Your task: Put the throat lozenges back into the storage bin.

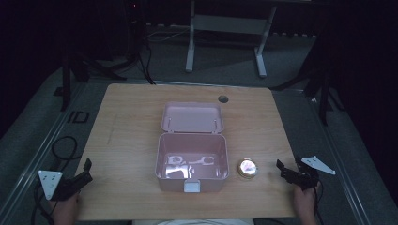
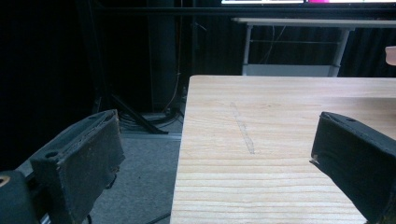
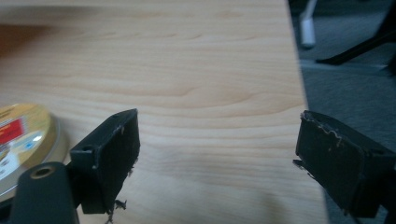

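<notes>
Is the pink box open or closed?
Open. The pink box has its lid flipped back flat on the table, and you can see inside.

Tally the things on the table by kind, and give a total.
Pink box, lid open: 1
Round gold tin: 1
Total: 2

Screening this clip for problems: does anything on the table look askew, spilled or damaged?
Nothing stands out. The pink plastic box sits square with its lid open, the round gold tin lies flat right of it, and both hand-held grippers are open at the table's edges.
</notes>
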The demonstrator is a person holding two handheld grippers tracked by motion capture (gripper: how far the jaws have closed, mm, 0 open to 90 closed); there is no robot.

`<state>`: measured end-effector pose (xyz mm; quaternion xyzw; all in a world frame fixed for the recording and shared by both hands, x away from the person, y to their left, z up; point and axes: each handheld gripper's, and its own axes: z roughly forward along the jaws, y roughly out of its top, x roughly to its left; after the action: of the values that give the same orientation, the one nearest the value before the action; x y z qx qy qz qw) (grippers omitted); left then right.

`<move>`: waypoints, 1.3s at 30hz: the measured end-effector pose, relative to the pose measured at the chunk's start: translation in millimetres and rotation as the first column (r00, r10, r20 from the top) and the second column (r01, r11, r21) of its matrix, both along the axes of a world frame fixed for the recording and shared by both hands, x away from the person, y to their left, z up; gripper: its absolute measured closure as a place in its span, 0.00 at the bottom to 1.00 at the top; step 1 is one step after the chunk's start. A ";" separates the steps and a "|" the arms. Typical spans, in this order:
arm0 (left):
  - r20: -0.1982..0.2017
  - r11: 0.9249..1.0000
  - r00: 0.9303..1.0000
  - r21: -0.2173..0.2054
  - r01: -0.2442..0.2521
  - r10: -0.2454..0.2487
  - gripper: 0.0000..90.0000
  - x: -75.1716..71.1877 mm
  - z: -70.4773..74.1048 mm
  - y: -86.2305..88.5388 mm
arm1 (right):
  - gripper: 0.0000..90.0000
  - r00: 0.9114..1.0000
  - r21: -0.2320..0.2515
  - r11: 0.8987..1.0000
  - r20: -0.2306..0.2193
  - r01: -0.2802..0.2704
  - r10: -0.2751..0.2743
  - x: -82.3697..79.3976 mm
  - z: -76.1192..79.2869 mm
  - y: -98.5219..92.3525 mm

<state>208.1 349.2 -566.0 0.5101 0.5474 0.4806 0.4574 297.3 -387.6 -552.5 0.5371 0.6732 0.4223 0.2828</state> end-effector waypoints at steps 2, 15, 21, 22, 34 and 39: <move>0.000 1.000 1.000 -0.001 0.000 0.000 0.03 0.0 0.0 0.2 | 0.15 1.000 -0.012 1.000 -0.017 -0.024 0.024 1.6 -0.2 1.5; -0.006 1.000 1.000 -0.006 -0.001 0.001 0.03 0.0 0.2 0.9 | 0.16 0.979 -0.070 0.983 -0.125 -0.168 0.158 4.6 2.8 8.2; -0.006 1.000 1.000 -0.005 0.001 -0.001 0.03 0.1 0.2 0.9 | 0.14 0.916 -0.118 0.943 -0.302 -0.311 0.264 9.4 9.6 16.3; -0.006 1.000 1.000 -0.006 0.001 -0.001 0.03 0.0 0.2 1.0 | 0.14 0.901 -0.130 0.935 -0.338 -0.331 0.272 10.7 11.4 17.6; -0.005 1.000 1.000 -0.004 0.006 -0.006 0.03 0.1 0.2 1.0 | 0.15 0.791 -0.225 0.848 -0.529 -0.480 0.307 15.2 46.7 24.3; -0.005 1.000 1.000 -0.004 0.009 -0.009 0.03 0.1 0.2 1.0 | 0.14 0.684 -0.217 0.782 -0.650 -0.584 0.330 16.3 54.2 25.6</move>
<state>208.2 350.3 -565.8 0.5128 0.5474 0.4762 0.4589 313.6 -361.9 -498.4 0.3771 0.9131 0.1459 0.0519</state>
